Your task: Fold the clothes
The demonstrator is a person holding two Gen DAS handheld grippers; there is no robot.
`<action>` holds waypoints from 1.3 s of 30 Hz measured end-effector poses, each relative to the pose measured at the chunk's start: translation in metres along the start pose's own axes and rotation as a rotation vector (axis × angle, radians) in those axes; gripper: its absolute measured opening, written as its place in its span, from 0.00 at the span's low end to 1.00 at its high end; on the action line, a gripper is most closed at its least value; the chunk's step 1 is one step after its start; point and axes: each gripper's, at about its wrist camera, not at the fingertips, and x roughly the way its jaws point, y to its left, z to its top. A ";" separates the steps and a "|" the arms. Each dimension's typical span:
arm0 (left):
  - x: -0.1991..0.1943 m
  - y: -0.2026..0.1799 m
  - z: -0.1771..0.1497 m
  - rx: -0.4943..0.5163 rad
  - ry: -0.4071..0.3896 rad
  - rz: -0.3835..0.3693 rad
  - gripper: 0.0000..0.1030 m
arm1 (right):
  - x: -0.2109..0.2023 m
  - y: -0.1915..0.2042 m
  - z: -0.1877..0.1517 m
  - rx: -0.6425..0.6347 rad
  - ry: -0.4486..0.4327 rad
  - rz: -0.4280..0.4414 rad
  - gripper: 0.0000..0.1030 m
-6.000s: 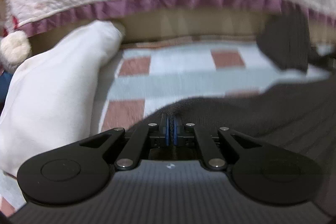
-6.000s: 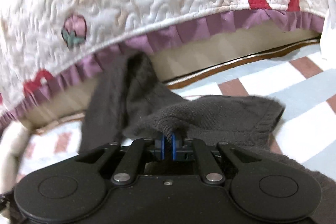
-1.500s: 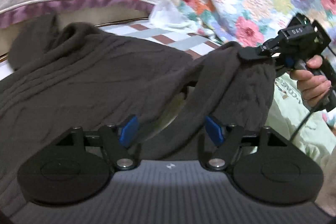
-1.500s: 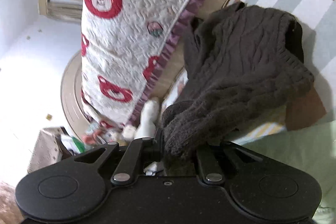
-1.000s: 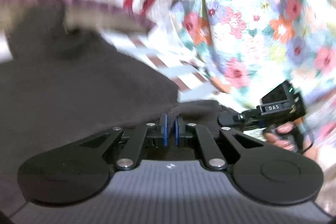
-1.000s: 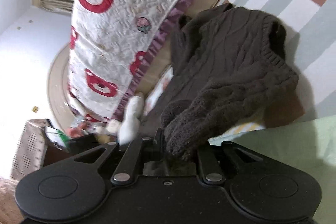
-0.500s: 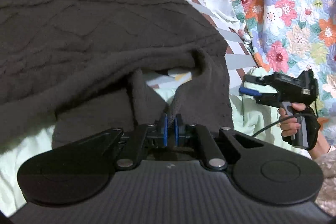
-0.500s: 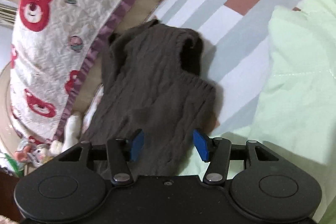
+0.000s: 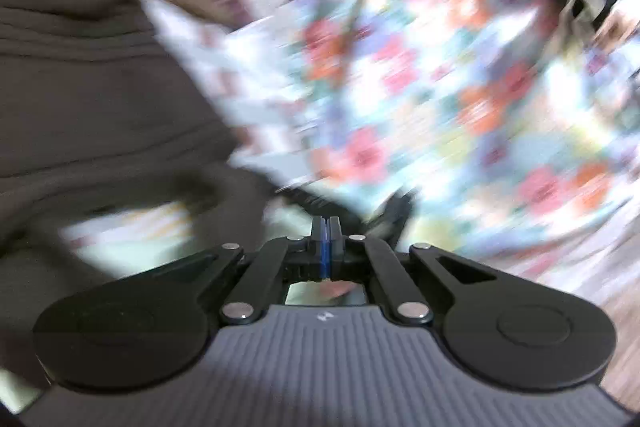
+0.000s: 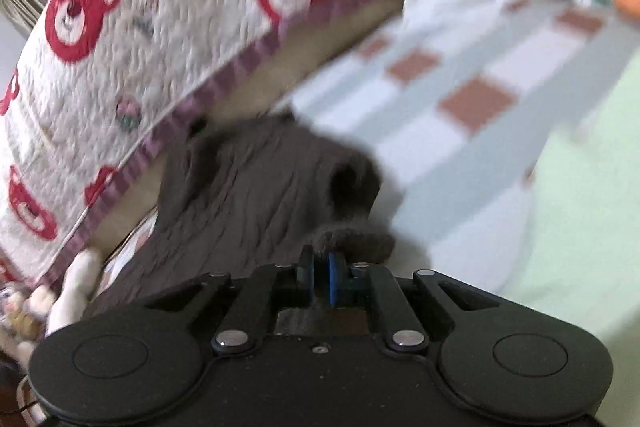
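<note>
left gripper (image 9: 325,227) jaws together, empty | right gripper (image 10: 322,269) – pinching sweater (image 10: 248,195) edge

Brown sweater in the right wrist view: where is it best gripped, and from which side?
Probably the thick rolled edge nearest the right gripper, approached from the green-blanket side. That edge of the brown sweater stands up as a ridge, and the gripper is shut on it there.

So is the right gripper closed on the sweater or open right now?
Shut on it: the right gripper has its blue pads nearly together, pinching a rolled edge of the dark sweater.
</note>
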 end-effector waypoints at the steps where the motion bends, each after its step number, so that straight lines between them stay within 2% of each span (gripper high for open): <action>1: 0.015 -0.001 0.000 -0.013 -0.003 0.012 0.00 | -0.006 0.000 0.006 -0.007 -0.027 -0.016 0.08; 3: 0.049 0.009 -0.010 0.003 0.088 0.161 0.02 | -0.012 -0.002 0.014 -0.023 -0.051 -0.062 0.07; 5: 0.069 0.020 -0.024 0.086 0.164 0.359 0.03 | -0.011 -0.003 0.015 -0.058 -0.036 -0.121 0.06; 7: 0.065 0.023 -0.029 0.198 0.179 0.522 0.08 | -0.004 0.002 0.010 -0.136 0.006 -0.187 0.06; 8: 0.057 0.025 -0.029 0.230 0.177 0.584 0.15 | -0.002 0.007 0.007 -0.187 0.023 -0.216 0.06; 9: 0.046 0.028 -0.027 0.239 0.165 0.617 0.26 | 0.000 0.013 0.004 -0.238 0.039 -0.247 0.07; 10: 0.032 0.030 -0.023 0.235 0.140 0.637 0.32 | 0.001 0.022 0.001 -0.296 0.043 -0.293 0.09; 11: 0.016 0.034 -0.020 0.219 0.116 0.664 0.44 | -0.001 0.030 -0.001 -0.340 0.042 -0.316 0.13; 12: 0.002 0.040 -0.016 0.196 0.101 0.695 0.46 | -0.005 0.041 -0.002 -0.383 0.042 -0.305 0.14; 13: -0.012 0.045 -0.013 0.171 0.087 0.726 0.46 | -0.012 0.052 -0.003 -0.424 0.050 -0.255 0.16; 14: -0.022 0.051 -0.012 0.147 0.081 0.758 0.46 | -0.004 0.062 -0.009 -0.455 0.092 -0.226 0.19; 16: -0.034 0.065 -0.013 0.097 0.090 0.821 0.46 | 0.013 0.082 -0.021 -0.517 0.175 -0.169 0.48; 17: -0.039 0.072 -0.013 0.069 0.097 0.851 0.46 | 0.021 0.092 -0.027 -0.548 0.216 -0.139 0.52; 23: -0.058 0.097 -0.021 -0.056 0.097 0.873 0.46 | 0.071 0.153 -0.062 -0.729 0.467 0.040 0.53; 25: -0.061 0.097 -0.020 -0.045 0.087 0.890 0.46 | 0.088 0.173 -0.074 -0.787 0.550 0.102 0.58; 28: -0.064 0.097 -0.018 -0.030 0.071 0.899 0.47 | 0.112 0.202 -0.091 -0.866 0.674 0.199 0.60; 29: -0.066 0.097 -0.017 -0.031 0.062 0.898 0.47 | 0.112 0.199 -0.088 -0.827 0.699 0.263 0.60; 31: -0.072 0.096 -0.018 -0.029 0.033 0.896 0.47 | 0.111 0.193 -0.083 -0.746 0.748 0.391 0.22; 33: -0.079 0.093 -0.015 -0.021 -0.017 0.891 0.47 | 0.111 0.187 -0.079 -0.662 0.793 0.518 0.15; 37: -0.092 0.088 -0.007 -0.004 -0.112 0.878 0.50 | 0.082 0.175 -0.060 -0.508 0.919 0.776 0.14; 39: -0.088 0.090 -0.004 0.003 -0.109 0.861 0.53 | 0.069 0.170 -0.056 -0.459 0.998 0.858 0.14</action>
